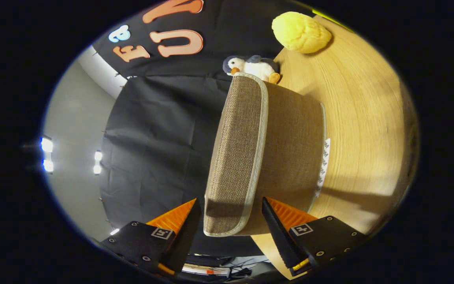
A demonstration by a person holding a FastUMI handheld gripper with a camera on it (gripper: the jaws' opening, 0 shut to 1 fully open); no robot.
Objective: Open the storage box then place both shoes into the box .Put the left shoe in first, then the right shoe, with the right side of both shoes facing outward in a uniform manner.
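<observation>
The view is turned on its side, so the wooden tabletop [361, 118] stands like a wall on one side and the black cloth wall of the booth is on the other.

A storage box [286, 157] made of brown woven cloth sits on the tabletop. Its lid [237, 157] has a pale trim all around the edge. The lid looks shut on the box. A white strip with dark marks [323, 165] runs along the bottom edge of the box, right where it meets the tabletop.

The gripper [231, 211] is up close to the box. Its two fingers [181, 221] are spread wide. The near end of the lid sits in the gap between them. One finger is on the top side of the lid and the other is on the side of the box. I cannot tell if they touch it. They do not squeeze it.

Beyond the box, a small toy penguin [252, 67] lies on the tabletop, just beside the far end of the box. Farther off is a bumpy yellow toy [301, 32], also on the tabletop.
</observation>
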